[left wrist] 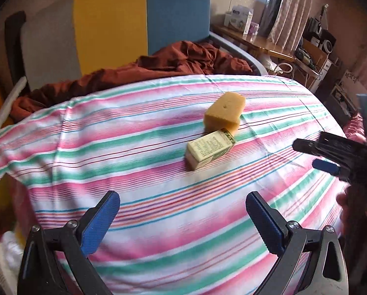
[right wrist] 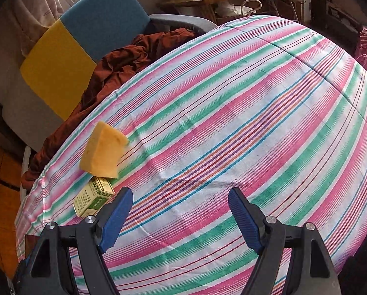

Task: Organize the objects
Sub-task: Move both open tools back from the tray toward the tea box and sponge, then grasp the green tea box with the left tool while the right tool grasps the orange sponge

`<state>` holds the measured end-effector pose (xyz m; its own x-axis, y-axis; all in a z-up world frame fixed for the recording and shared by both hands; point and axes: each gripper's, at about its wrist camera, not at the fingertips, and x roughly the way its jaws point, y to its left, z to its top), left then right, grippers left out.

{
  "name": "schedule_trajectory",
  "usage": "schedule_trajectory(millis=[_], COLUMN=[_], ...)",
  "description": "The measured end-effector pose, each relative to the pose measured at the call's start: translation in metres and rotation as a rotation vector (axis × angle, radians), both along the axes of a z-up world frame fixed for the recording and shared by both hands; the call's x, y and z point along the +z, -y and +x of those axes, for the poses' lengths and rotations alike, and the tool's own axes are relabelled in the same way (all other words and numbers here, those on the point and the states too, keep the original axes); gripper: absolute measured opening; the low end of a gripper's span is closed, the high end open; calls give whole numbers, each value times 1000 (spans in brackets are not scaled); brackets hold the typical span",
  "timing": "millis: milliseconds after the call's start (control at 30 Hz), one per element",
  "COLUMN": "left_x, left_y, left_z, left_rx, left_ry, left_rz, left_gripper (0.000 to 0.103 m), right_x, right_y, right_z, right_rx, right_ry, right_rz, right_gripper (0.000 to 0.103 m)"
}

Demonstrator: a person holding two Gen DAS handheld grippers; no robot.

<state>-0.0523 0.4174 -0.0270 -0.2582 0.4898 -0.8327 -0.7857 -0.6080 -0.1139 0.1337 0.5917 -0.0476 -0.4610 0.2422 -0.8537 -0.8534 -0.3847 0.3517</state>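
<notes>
A rust-brown blanket [left wrist: 173,61] lies crumpled at the far side of the striped bed sheet [left wrist: 158,196], before a yellow-and-blue headboard [left wrist: 144,17].

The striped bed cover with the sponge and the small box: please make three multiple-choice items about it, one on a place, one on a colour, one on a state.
1. Where is the small box relative to the sponge?
A. right against it on the striped cover
B. far away, at the other edge of the cover
C. on the wooden desk

2. What colour is the sponge?
A. blue
B. yellow
C. white

3. How do the left gripper and the right gripper stand?
A. both shut on the box
B. one holds the sponge
C. both open and holding nothing

Answers:
1 A, the box lies touching the sponge in both views.
2 B, it looks yellow in both views.
3 C, only striped cloth shows between each pair of blue pads.
</notes>
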Motion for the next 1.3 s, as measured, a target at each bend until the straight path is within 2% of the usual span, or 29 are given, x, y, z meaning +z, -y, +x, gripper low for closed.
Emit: schedule_trajectory(millis=[100,267,367,567,600,633,700,867,1067,1200,1300], left_x=[-15,-34,-39,-58,-62,-63,-58,-57,-57,-65,-65], left_y=[-30,-67,-84,-107,-106,-102,-91,-57,-5,1,0], left_z=[-8,-20,-26,-37,-40,-40,-37,-21,4,20,13], left_rx=[29,88,126,162,168,167,160,87,106,63,85], left_ry=[45,90,72,94,104,99,37,1,-31,-138,-105], left_rz=[-26,-25,-31,-65,-68,-57,-52,-54,-3,-20,-7], left_gripper=[103,103,103,103,101,95,77,77,77,75,75], right_x=[3,2,1,-3,-4,-5,-7,-9,-15,-18,-23], right_y=[-4,-9,-7,-3,-3,-3,-3,0,4,12,22], right_z=[6,12,9,0,0,0,-1,-1,-8,-21,-32], right_rx=[-25,-32,-14,22,23,25,28,39,73,132,182], right_ry=[-26,-49,-53,-40,-39,-37,-36,-17,12,40,76], right_rz=[-7,-36,-41,-51,-52,-54,-58,-57,-65,-49,-39], right_gripper=[81,81,81,81,81,81,81,81,81,81,81])
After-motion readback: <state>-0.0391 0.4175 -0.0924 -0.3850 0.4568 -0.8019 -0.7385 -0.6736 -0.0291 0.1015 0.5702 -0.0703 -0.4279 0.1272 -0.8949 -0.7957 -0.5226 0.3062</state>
